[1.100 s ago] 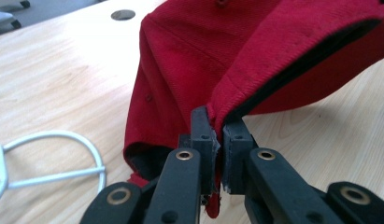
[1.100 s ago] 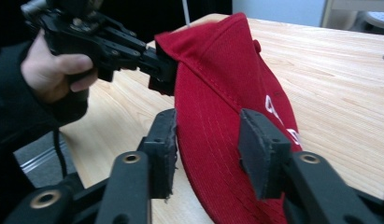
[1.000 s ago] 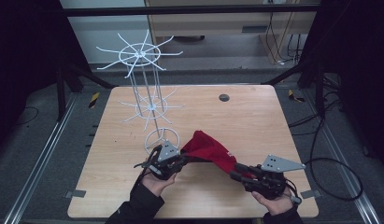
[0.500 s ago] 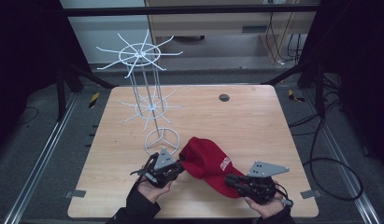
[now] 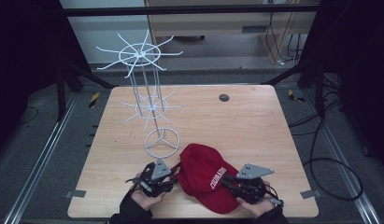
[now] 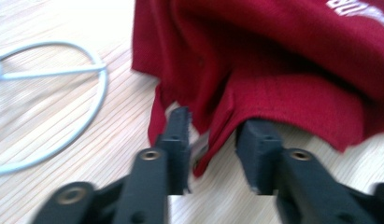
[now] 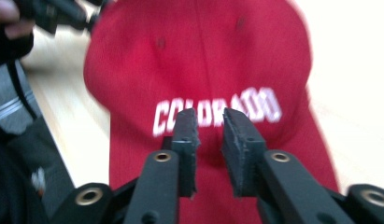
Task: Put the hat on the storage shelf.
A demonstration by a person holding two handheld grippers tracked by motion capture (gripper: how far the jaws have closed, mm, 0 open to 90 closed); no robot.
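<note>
A red cap [image 5: 206, 179] with white "COLORADO" lettering lies on the wooden table [image 5: 236, 126] near its front edge, between my two grippers. My left gripper [image 5: 174, 178] is at the cap's left side. Its jaws have just been opening, and in the left gripper view [image 6: 213, 128] a loose flap of the cap's [image 6: 283, 60] back edge hangs between the parted pads without being pressed. My right gripper [image 5: 226, 180] points at the brim from the right. Its jaws [image 7: 209, 122] have just opened a little and stand narrowly apart over the cap [image 7: 203, 56], just below the lettering.
A tall white wire rack [image 5: 143, 93] with spoked arms stands at the left of the table, its ring base [image 5: 161, 142] close behind my left gripper and also in the left gripper view [image 6: 63, 116]. A small dark disc [image 5: 224, 97] lies at the far edge.
The cap came down from between the raised grippers and now lies flat nearer the front edge. Both hands sank with it. The left jaws opened off the cap's back edge.
</note>
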